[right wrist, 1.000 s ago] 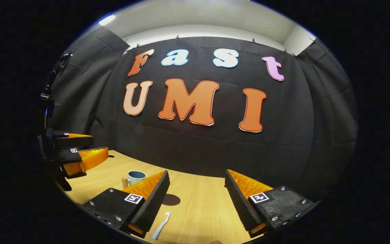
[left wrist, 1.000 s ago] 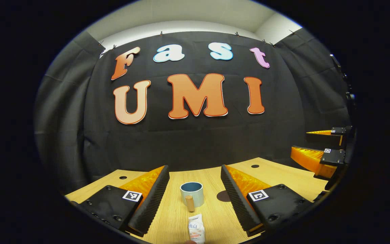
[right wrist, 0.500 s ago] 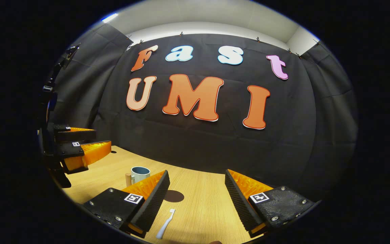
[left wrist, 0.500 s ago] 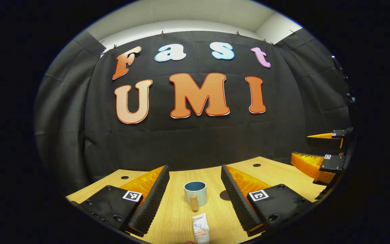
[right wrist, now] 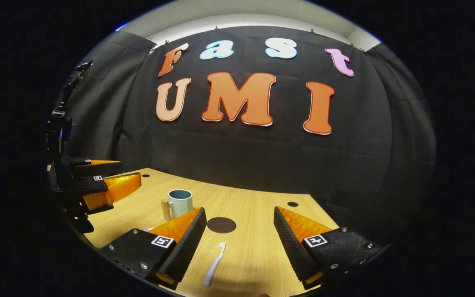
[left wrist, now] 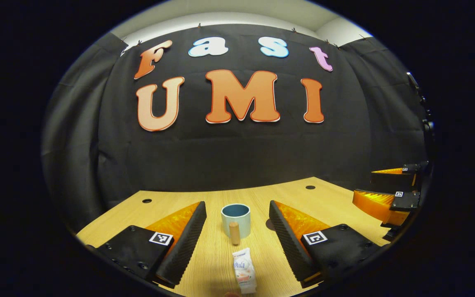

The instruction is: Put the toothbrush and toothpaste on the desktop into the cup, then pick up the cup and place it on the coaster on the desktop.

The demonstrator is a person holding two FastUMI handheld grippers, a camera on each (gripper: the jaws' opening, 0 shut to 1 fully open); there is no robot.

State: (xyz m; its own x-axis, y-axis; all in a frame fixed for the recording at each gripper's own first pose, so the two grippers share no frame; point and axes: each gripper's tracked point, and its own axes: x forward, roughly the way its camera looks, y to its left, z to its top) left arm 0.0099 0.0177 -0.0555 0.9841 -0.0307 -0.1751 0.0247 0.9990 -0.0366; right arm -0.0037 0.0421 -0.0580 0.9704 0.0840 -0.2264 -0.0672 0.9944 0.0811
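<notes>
Left gripper (left wrist: 237, 225) is held above the desktop (left wrist: 328, 198) with its jaws spread wide and nothing between them. Directly ahead, between the two fingers as seen in the left gripper view, the cup (left wrist: 236, 220) is observed standing upright, its wooden handle turned toward the gripper. The toothpaste (left wrist: 243, 270) is seen lying flat just short of the cup, nearer the gripper and not touching the fingers.

Right gripper (right wrist: 239, 231) is likewise held released, jaws apart and empty. In the right gripper view the toothbrush (right wrist: 214, 269) is noted lying flat on the wood between the fingers, closer to the left one. The dark round coaster (right wrist: 221, 225) lies beyond it, apart from it. The cup is seen to the left, beyond the left finger.
</notes>
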